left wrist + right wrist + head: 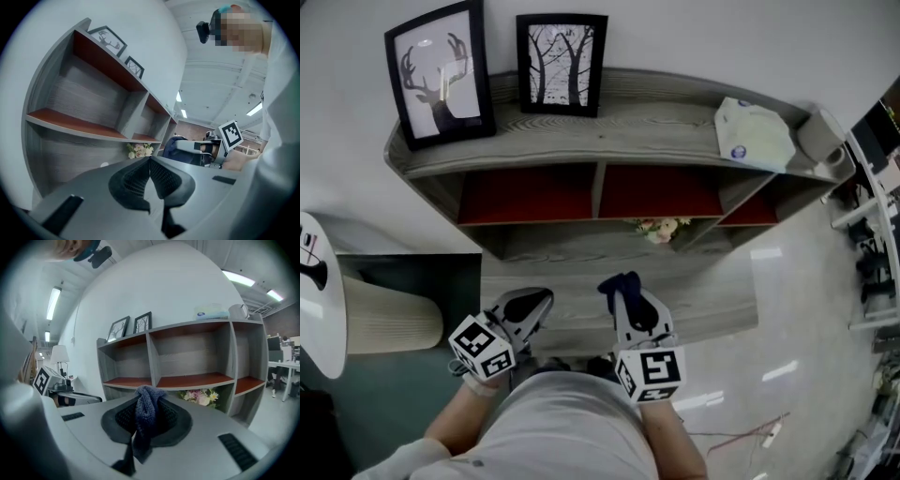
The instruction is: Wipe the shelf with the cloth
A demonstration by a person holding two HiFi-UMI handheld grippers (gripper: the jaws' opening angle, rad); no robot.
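Observation:
A grey wooden shelf [609, 127] with red-floored compartments stands against the white wall. My right gripper [623, 286] is shut on a dark blue cloth [146, 416], which bunches between its pads and sticks out at the tips [619, 282]. It hovers in front of the lower part of the shelf [187, 380], short of the shelf boards. My left gripper [536, 302] is beside it, shut, with nothing between its pads [150, 161]. In the left gripper view the right gripper [197, 147] with the cloth shows to the right.
Two framed pictures [441, 75] [561, 64] stand on the shelf top at the left, a pale packet [755, 131] and a grey roll [818, 136] at the right. A small flower bunch [661, 228] sits in a lower compartment. A lamp shade [384, 319] and white round table [321, 291] are left.

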